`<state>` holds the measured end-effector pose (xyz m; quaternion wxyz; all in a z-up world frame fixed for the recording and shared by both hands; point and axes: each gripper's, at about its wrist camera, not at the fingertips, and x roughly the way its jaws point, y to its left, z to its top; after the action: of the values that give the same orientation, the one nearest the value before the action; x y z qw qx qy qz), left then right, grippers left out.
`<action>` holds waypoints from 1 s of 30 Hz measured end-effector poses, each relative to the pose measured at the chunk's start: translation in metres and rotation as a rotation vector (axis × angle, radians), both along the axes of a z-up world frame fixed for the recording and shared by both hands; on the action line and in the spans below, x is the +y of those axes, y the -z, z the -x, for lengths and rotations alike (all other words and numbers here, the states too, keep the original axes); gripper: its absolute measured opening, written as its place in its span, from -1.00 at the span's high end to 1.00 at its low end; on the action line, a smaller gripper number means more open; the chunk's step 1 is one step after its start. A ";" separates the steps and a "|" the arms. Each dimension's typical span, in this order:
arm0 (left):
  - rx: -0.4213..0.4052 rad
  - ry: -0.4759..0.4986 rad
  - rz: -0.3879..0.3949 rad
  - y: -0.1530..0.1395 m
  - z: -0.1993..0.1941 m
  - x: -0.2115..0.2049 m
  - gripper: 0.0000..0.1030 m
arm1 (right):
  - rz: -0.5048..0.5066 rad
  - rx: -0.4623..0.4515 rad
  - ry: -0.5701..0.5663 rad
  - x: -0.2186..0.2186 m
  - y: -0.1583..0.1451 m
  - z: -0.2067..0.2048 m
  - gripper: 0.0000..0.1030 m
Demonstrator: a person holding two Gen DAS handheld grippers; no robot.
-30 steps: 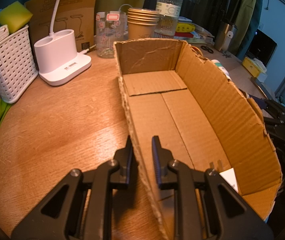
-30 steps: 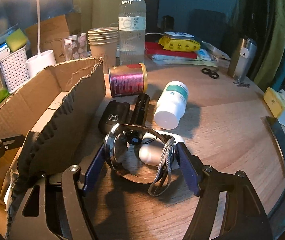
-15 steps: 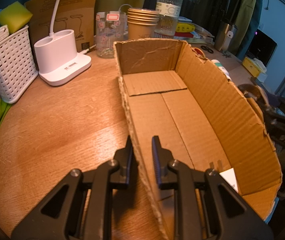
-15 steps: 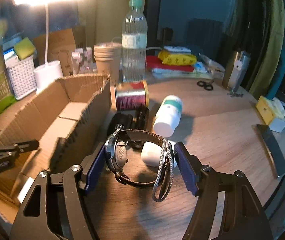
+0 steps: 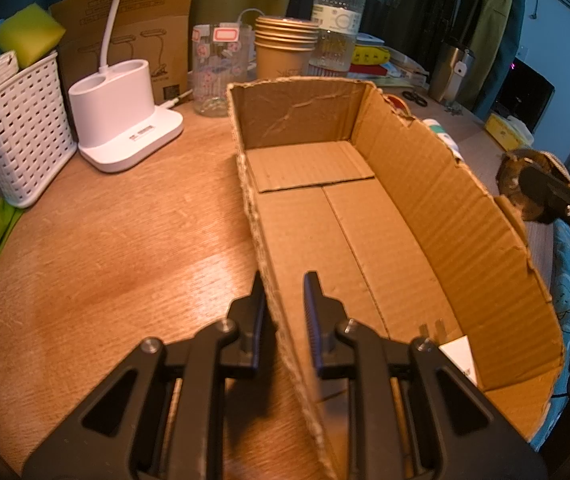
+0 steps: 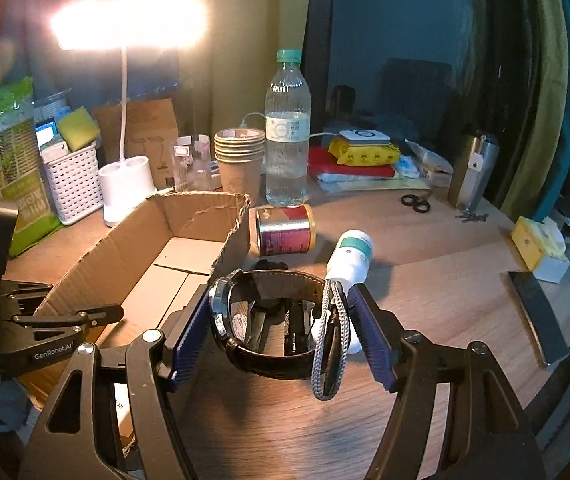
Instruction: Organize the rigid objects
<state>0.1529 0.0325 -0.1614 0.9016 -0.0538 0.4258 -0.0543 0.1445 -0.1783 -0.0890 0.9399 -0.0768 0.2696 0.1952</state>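
**Wristwatch held above the tabletop beside the cardboard box**

Wristwatch (image 6: 245,320), with a dark leather strap and a metal case, sat clamped between the blue pads of the right hand-held gripper (image 6: 281,332), the case against the left pad and the strap loop reaching to the right pad. A braided metal chain (image 6: 331,344) hung looped over the strap near the right pad. The watch was held clear of the wooden tabletop (image 6: 445,288), just right of the open cardboard box (image 6: 189,248), whose inside showed only bare flaps and a white slip at the near end.

The left hand-held gripper (image 5: 285,304) was closed on the box's left wall, one finger outside and one inside, pinching the ragged cardboard edge. In the left wrist view the watch (image 5: 521,184) showed beyond the box's right wall.

On the tabletop below and behind the watch lay a red can (image 6: 285,236) on its side, a white pill bottle (image 6: 351,260) on its side, and dark items partly hidden by the strap. Further back stood a water bottle (image 6: 288,136), a stack of paper cups (image 6: 240,160), a white lamp base (image 6: 125,184) and a white basket (image 6: 73,180)
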 end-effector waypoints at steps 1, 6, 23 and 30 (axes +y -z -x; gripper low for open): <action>0.000 0.000 0.000 0.000 0.000 0.000 0.63 | -0.006 0.003 0.000 -0.001 0.001 0.000 -0.39; 0.000 0.000 0.000 0.000 0.000 0.000 0.63 | -0.049 0.030 0.022 -0.018 0.004 -0.001 -0.39; 0.000 0.000 0.000 0.000 0.000 0.000 0.63 | -0.160 0.070 0.035 -0.051 0.006 -0.004 -0.39; 0.000 0.000 0.000 0.000 0.000 0.000 0.63 | -0.093 0.114 -0.032 -0.030 0.022 0.003 -0.39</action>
<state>0.1527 0.0324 -0.1613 0.9016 -0.0537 0.4258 -0.0543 0.1419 -0.2086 -0.1106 0.9223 -0.0263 0.3121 0.2264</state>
